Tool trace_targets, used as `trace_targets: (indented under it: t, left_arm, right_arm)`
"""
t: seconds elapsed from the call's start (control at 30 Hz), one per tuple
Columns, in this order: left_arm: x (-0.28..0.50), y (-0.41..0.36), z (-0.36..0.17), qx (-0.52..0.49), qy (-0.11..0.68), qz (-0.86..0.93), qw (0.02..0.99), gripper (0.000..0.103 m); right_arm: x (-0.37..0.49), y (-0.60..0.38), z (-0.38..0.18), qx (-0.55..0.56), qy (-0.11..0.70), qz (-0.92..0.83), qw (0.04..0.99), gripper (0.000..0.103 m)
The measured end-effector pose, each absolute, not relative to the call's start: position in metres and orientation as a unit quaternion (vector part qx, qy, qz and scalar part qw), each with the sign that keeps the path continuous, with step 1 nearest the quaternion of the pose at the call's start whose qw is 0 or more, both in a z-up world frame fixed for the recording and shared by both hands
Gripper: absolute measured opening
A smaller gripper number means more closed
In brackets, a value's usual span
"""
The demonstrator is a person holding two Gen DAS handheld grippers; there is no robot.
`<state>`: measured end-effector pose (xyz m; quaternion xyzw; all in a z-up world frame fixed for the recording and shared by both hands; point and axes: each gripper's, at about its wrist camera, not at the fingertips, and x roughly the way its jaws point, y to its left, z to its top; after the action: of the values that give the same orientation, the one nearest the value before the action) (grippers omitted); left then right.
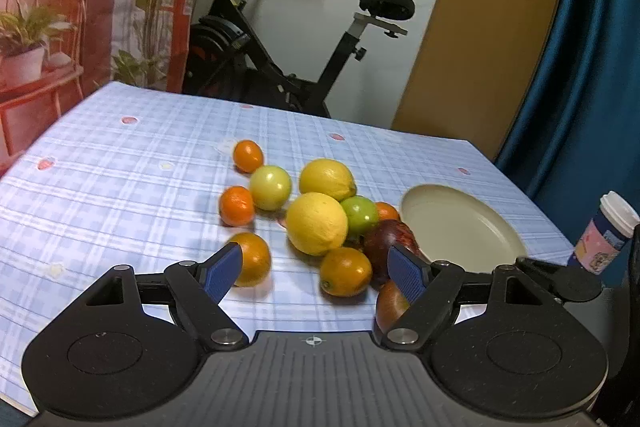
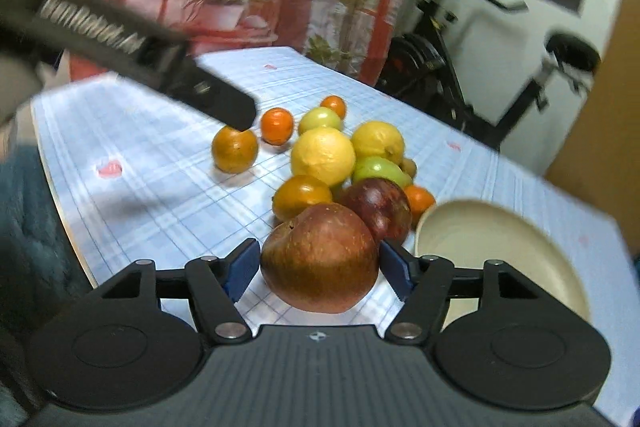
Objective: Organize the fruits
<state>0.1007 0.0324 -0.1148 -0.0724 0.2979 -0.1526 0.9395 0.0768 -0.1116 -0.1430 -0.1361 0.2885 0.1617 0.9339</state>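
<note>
A heap of fruit lies on the blue checked tablecloth (image 1: 120, 187): two lemons (image 1: 316, 223), green fruits (image 1: 270, 187), several oranges (image 1: 346, 271), a dark red apple (image 1: 380, 239) and a red-brown apple (image 2: 320, 259). A cream plate (image 1: 460, 227) sits empty to the heap's right. My left gripper (image 1: 316, 259) hovers open over the near oranges, gripping nothing; its left finger overlaps one orange (image 1: 254, 259). My right gripper (image 2: 320, 251) straddles the red-brown apple, which rests on the cloth. Its pads stand close beside the apple with a thin gap on the left side.
A lidded paper cup (image 1: 608, 231) stands past the plate at the table's right edge. An exercise bike (image 1: 280, 47) stands behind the table's far edge, with plants (image 1: 24, 39) at the back left. The left gripper's body (image 2: 180, 75) crosses the right wrist view above an orange (image 2: 234, 151).
</note>
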Motion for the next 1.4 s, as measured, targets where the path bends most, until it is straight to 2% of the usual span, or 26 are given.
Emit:
trace_targets:
  t: [0.2, 0.33, 0.83, 0.9, 0.97, 1.07, 1.4]
  left_arm:
    - [0.106, 0.024, -0.120, -0.085, 0.313, -0.177, 0.929, 0.081]
    - [0.114, 0.016, -0.121, -0.093, 0.327, -0.200, 0.919, 0.081]
    - [0.131, -0.041, -0.144, -0.054, 0.381, -0.276, 0.881, 0.081]
    - [0.132, -0.048, -0.149, -0.046, 0.386, -0.279, 0.878, 0.079]
    - [0.133, -0.053, -0.153, -0.037, 0.392, -0.278, 0.876, 0.072]
    - [0.135, -0.054, -0.157, -0.047, 0.395, -0.278, 0.874, 0.068]
    - [0.135, -0.056, -0.154, -0.045, 0.385, -0.276, 0.879, 0.064]
  right_arm:
    - [0.078, -0.160, -0.141, 0.015, 0.314, 0.165, 0.935, 0.067]
    - [0.077, -0.171, -0.140, 0.046, 0.316, 0.169, 0.932, 0.067]
    - [0.063, -0.159, -0.145, -0.006, 0.287, 0.172, 0.942, 0.068]
    - [0.064, -0.160, -0.144, -0.008, 0.286, 0.170, 0.943, 0.068]
    - [0.065, -0.160, -0.145, -0.009, 0.286, 0.169, 0.943, 0.067]
    - [0.065, -0.160, -0.145, -0.015, 0.287, 0.163, 0.944, 0.067]
    - [0.065, -0.161, -0.148, -0.032, 0.291, 0.142, 0.946, 0.067]
